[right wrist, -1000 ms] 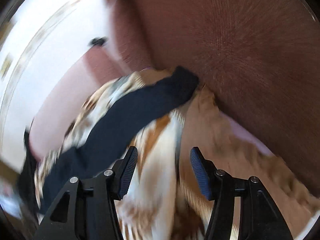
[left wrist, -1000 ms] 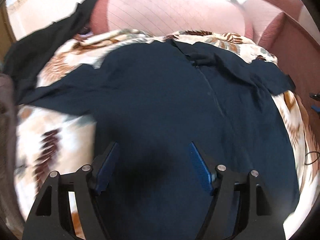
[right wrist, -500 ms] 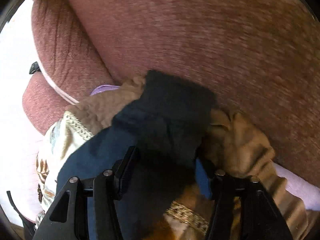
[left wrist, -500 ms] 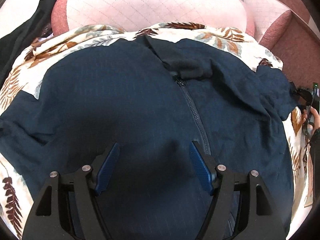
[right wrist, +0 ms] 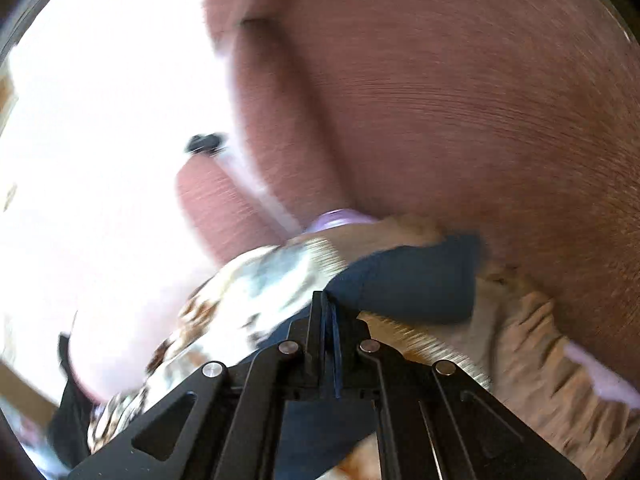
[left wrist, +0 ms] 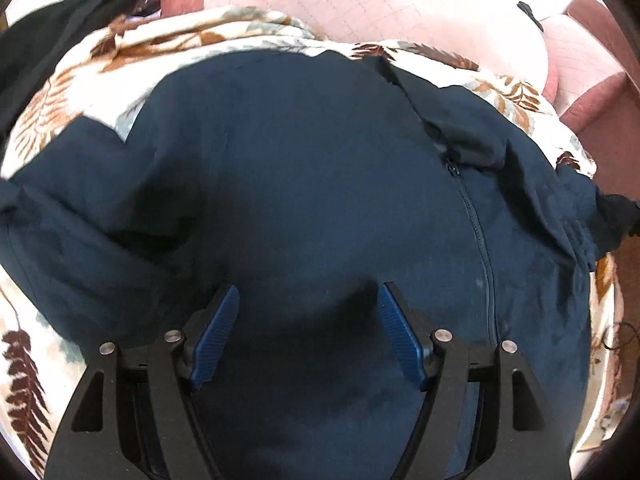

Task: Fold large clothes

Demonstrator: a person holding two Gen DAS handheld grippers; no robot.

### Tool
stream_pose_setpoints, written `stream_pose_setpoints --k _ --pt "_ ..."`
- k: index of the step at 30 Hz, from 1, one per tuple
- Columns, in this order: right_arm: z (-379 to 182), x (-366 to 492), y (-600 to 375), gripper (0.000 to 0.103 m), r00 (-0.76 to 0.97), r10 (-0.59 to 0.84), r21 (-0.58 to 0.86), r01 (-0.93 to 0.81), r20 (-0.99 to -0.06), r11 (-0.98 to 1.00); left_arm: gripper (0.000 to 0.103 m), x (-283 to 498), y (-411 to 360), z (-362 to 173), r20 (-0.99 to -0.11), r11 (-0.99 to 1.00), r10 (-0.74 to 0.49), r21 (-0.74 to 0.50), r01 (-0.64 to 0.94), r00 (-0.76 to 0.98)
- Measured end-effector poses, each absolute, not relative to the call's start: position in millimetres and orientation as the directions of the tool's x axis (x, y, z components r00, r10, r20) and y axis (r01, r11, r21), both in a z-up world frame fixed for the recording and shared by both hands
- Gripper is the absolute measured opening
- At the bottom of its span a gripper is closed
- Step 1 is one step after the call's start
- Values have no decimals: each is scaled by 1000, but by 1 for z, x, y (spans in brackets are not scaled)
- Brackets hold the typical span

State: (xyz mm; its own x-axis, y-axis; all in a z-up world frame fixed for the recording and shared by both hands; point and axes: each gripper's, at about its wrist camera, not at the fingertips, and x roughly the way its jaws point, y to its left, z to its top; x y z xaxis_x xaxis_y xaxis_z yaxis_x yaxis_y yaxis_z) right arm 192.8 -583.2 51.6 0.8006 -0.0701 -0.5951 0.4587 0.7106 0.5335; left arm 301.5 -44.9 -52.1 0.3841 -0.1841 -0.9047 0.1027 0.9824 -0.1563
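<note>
Left wrist view: the left claw hangs spread over the navy jacket, while the right claw pinches its sleeve toward two o'clock.

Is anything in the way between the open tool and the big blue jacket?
Nothing visible. The left tool hangs open right over the navy jacket, with only bare cloth between its fingers. The right tool is shut on the jacket's sleeve.
</note>
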Motion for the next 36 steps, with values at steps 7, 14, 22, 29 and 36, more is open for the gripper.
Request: stream_pose_setpoints --k 7,14,22,29,36 --pt "76 219 -470 1 820 129 539 240 -557 807 72 297 -20 -35 -889 969 -246 -224 100 387" --pt "67 255 -349 1 750 331 542 44 -573 839 72 298 6 -21 -877 965 -262 -250 85 402" --pt "19 283 -227 2 621 492 577 -77 -610 813 72 301 32 -19 -872 964 -261 -260 62 414" --pt "-40 260 -166 12 404 603 616 -114 -688 780 72 302 30 -21 -870 950 -306 -307 62 387" --pt "-24 188 -237 45 590 553 687 3 -588 727 72 308 -15 -35 -883 938 -346 -322 126 317"
